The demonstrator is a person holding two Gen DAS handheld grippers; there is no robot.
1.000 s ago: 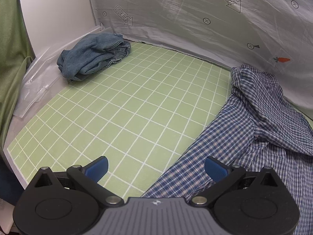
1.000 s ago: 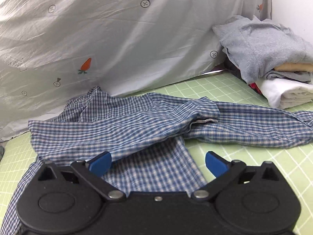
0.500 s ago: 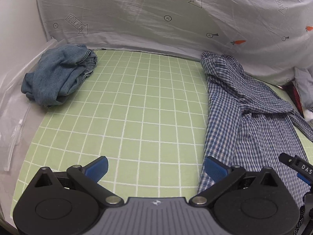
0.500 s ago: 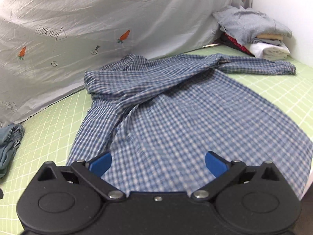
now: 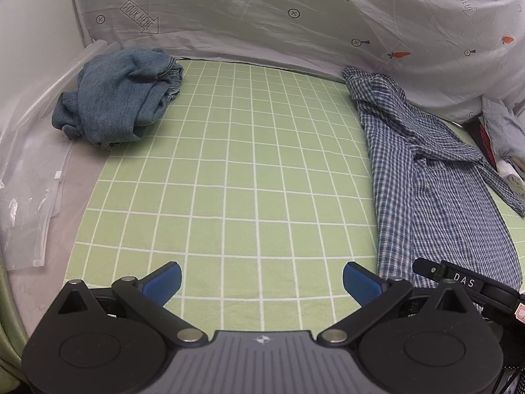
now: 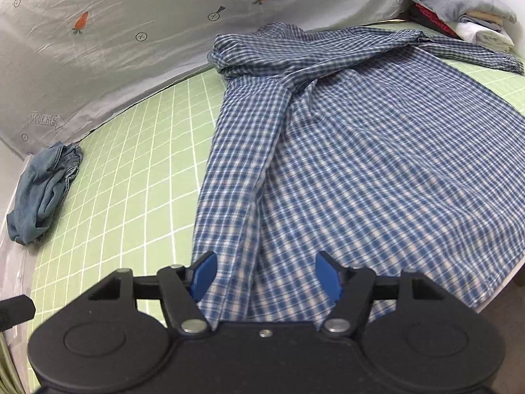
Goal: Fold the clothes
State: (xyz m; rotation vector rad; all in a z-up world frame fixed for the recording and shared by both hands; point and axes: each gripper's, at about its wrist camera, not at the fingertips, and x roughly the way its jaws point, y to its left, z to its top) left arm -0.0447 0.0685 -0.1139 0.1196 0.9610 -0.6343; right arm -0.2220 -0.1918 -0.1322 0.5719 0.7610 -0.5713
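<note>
A blue-and-white checked shirt point(image 6: 361, 138) lies spread on the green gridded mat point(image 6: 137, 177), collar toward the back curtain, one sleeve stretched to the right. The same shirt point(image 5: 426, 177) fills the right side of the left wrist view. My right gripper point(image 6: 265, 275) stands open just over the shirt's near hem, its blue pads either side of a fold, with nothing between them. My left gripper point(image 5: 261, 280) is open above bare mat point(image 5: 236, 177), left of the shirt's edge. Part of the right gripper's body shows at that view's lower right.
A crumpled denim garment point(image 5: 118, 95) sits at the mat's back left corner; it also appears as the denim heap point(image 6: 42, 190). A stack of folded clothes point(image 6: 459, 3) stands at the back right. A grey printed curtain point(image 5: 262, 10) backs the table. Clear plastic bags point(image 5: 29, 197) lie at the left edge.
Both grippers have pulled back toward the near edge of the table. The right gripper has dropped low over the shirt's hem and its jaws have narrowed a little. The shirt lies flatter.
</note>
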